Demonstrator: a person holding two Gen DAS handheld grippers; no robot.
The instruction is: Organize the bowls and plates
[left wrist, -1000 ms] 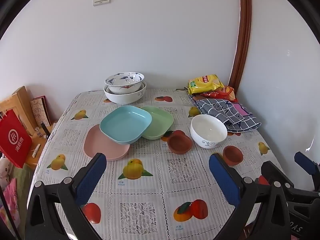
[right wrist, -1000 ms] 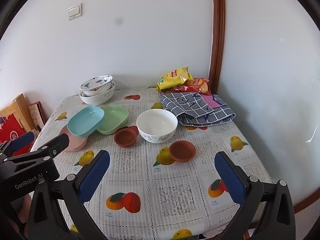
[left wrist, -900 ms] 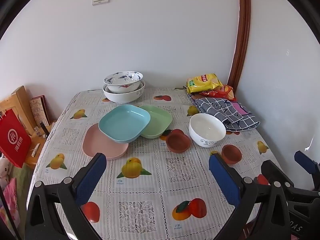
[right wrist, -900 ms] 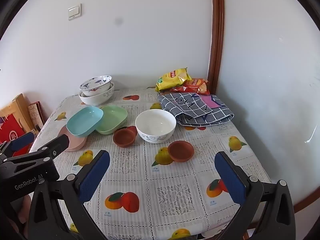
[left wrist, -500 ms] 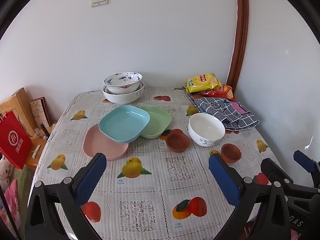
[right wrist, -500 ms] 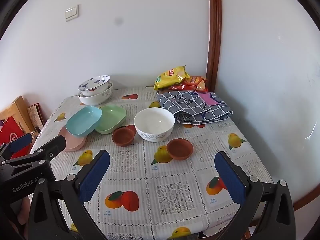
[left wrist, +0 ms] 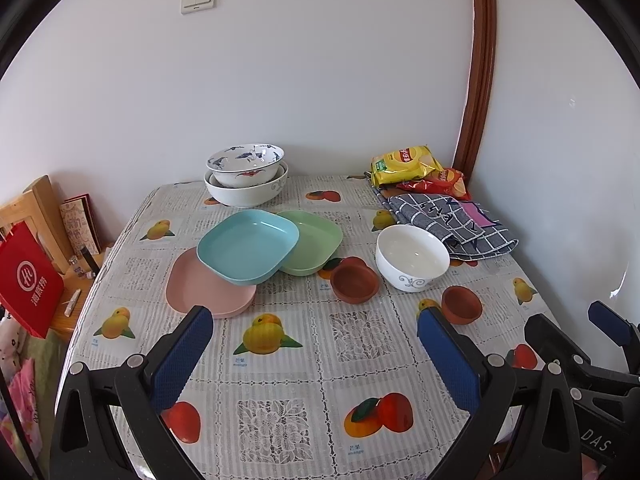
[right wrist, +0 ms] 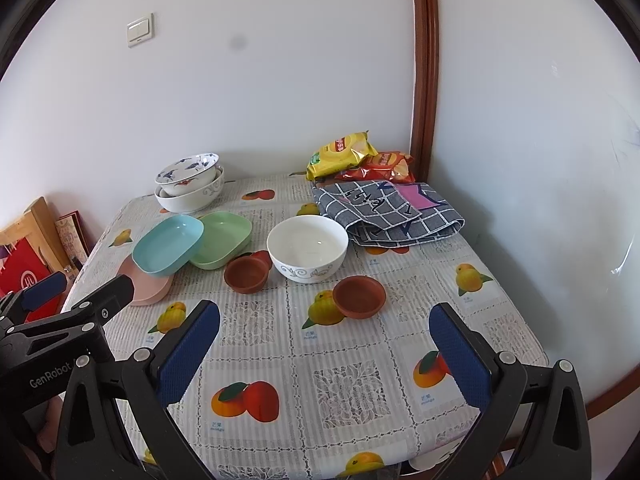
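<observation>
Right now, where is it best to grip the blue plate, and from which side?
Probably the blue plate by its raised near-left rim, coming from the front-left. It lies tilted across the pink plate and green plate, so that edge looks lifted and reachable for open jaws.

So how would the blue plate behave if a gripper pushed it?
The blue plate looks like thin, light plastic, so probably stiff but easily shoved. It rests tilted on the pink plate and green plate, so it would likely slide off.
</observation>
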